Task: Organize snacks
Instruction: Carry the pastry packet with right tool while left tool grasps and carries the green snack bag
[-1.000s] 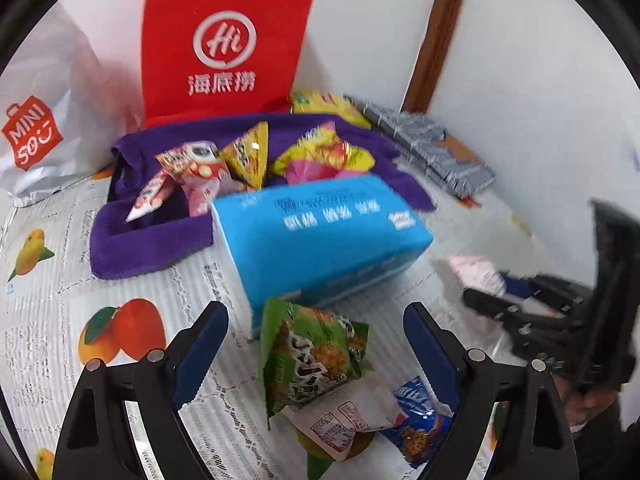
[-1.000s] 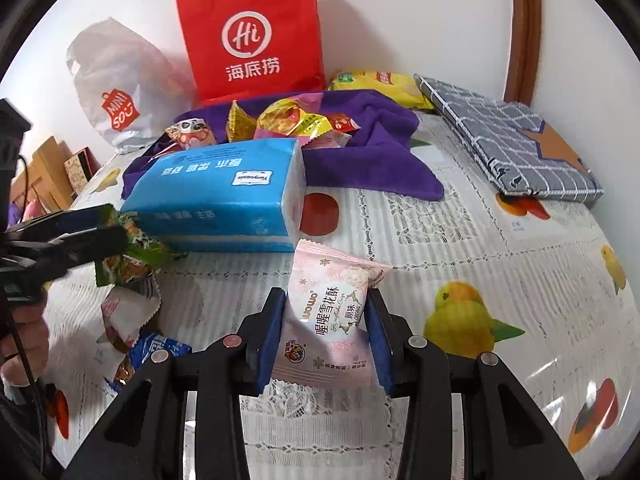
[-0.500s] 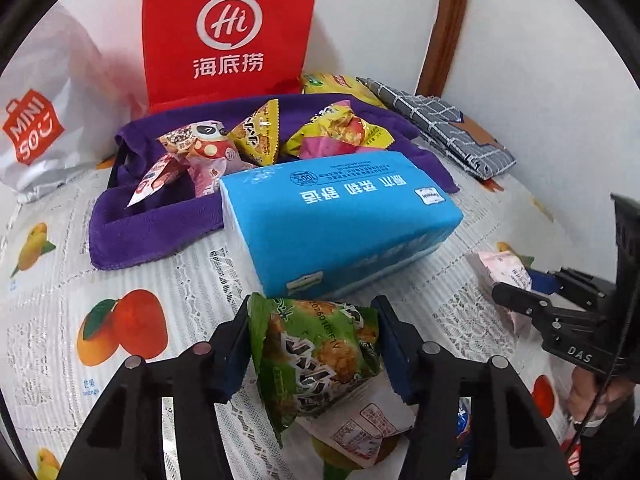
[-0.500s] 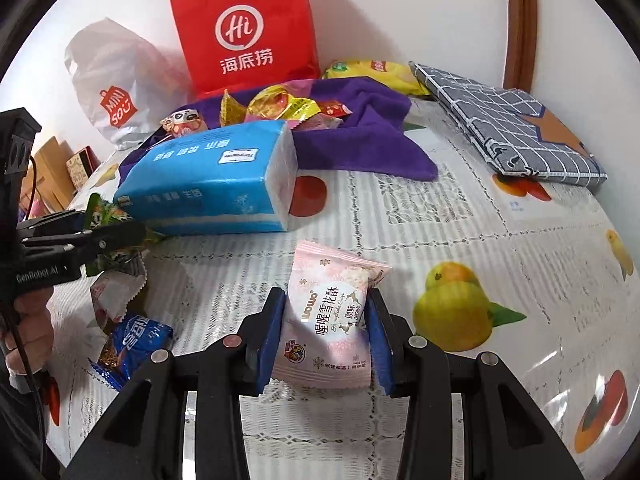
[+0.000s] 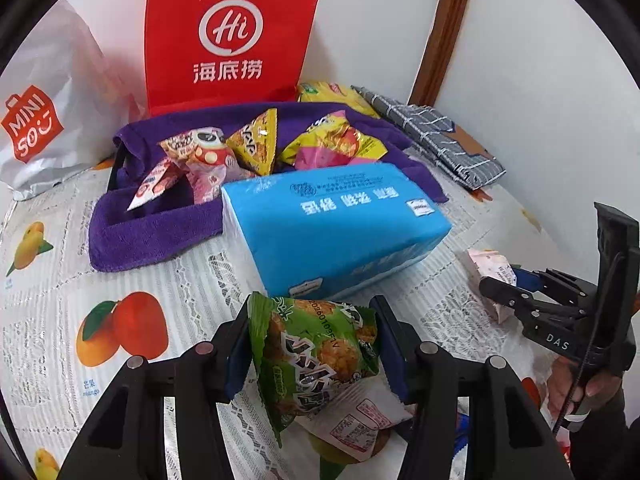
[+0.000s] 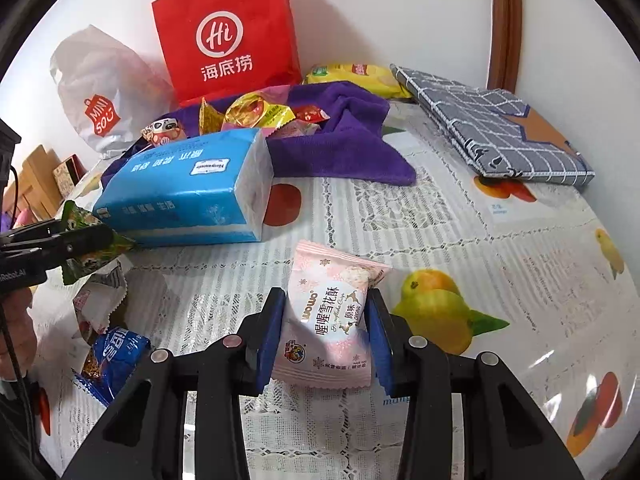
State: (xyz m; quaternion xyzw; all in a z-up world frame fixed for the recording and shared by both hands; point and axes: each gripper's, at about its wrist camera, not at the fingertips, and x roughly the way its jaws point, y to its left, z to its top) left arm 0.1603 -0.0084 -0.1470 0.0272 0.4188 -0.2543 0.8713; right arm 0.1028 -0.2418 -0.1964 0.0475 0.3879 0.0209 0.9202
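The left gripper [image 5: 312, 344] is clamped on a crinkly green foil snack packet [image 5: 316, 356], its 2 blue pads pressing the packet's side edges. The right gripper [image 6: 326, 332] is likewise closed around a pale pink, pillow-shaped plastic sweet wrapper [image 6: 326, 320], held upright at mid-height.

In the left wrist view the green packet sits at 6 o'clock, just in front of a large blue plastic-wrapped tissue pack [image 5: 332, 232] lying on the fruit-print lace tablecloth [image 5: 60, 280]. Under the packet, toward 5 o'clock, lies a white paper-like wrapper with red print [image 5: 360, 416]; whether the 2 touch cannot be told. In the right wrist view a small blue foil snack [image 6: 114, 356] lies at 8 o'clock.

Beyond the tissue pack, at 12 o'clock, a rumpled purple towel [image 5: 152, 232] carries a heap of sorted snacks: yellow triangular packs [image 5: 256, 144] and other bright wrappers. Behind it stands a red paper carrier bag [image 5: 232, 36], with a white plastic shopping bag [image 5: 36, 120] at 10 o'clock and a folded grey checked cloth [image 6: 492, 128] at 2 o'clock.

Both packets look light, air-puffed and slippery, and the contents are probably brittle. A light squeeze across the sealed side margins seems safest; pinching the puffed middle could crush what is inside or let the foil slide out. Carrying them over the tall tissue pack to the towel will likely need lift.
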